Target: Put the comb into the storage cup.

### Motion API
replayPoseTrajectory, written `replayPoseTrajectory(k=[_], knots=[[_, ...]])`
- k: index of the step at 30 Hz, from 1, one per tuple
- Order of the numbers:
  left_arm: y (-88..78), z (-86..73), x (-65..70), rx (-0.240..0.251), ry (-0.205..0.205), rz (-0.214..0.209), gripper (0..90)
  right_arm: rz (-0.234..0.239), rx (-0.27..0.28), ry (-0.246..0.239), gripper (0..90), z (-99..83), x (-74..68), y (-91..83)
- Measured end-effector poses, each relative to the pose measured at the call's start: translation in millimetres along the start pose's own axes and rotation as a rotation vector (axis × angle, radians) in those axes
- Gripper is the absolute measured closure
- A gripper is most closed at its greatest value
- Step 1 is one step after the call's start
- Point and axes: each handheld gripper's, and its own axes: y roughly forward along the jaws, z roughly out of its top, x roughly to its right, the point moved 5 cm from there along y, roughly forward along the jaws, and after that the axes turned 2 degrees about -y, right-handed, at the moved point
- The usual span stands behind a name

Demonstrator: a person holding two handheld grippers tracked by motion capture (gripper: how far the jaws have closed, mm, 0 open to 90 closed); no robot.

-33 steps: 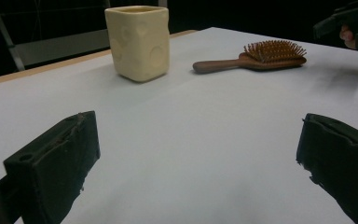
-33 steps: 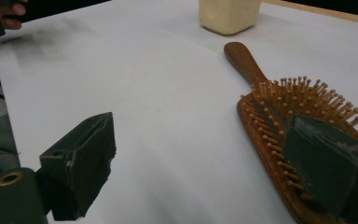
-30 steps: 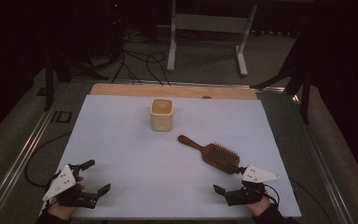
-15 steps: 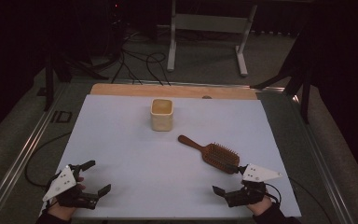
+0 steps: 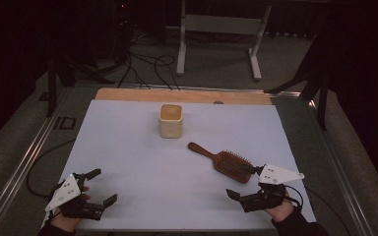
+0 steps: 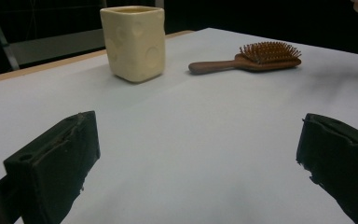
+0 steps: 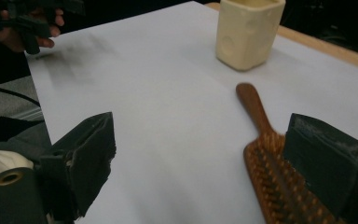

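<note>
Resting near the front corners of the white worktop [image 5: 128,147], the left gripper [image 5: 100,187] and the right gripper [image 5: 239,183] both have their jaws wide apart and hold nothing. A brown wooden hairbrush [image 5: 224,160] lies flat, bristles up, just beside the right gripper, its handle pointing toward the back left. A cream square cup [image 5: 171,120] stands upright near the back edge's middle.

High view overhead looking forward and down, both gripper views low over the table, sharing cup [image 6: 135,42] and hairbrush [image 7: 279,182]
</note>
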Motion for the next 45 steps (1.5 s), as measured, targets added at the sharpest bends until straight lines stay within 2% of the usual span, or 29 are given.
replayPoseTrajectory(k=[10,19,25,34,45], knots=[[0.3,0.0,0.7,-0.001,0.004,-0.005,0.2,0.022,0.033,-0.061,9.1,33.1,10.7,5.3],[0.7,-0.1,1.1,-0.001,0.003,-0.009,0.2,0.063,0.029,-0.097,9.1,52.5,18.1,19.4],[0.6,0.0,1.1,0.000,0.004,-0.010,0.2,0.087,0.010,-0.123,9.6,59.7,20.4,34.0],[0.0,0.2,1.1,0.002,0.007,-0.012,0.2,0.130,-0.005,-0.131,9.7,68.7,22.8,57.2],[-0.5,0.4,0.9,0.004,0.008,-0.009,0.2,0.153,-0.049,-0.136,12.8,69.2,28.8,82.7]])
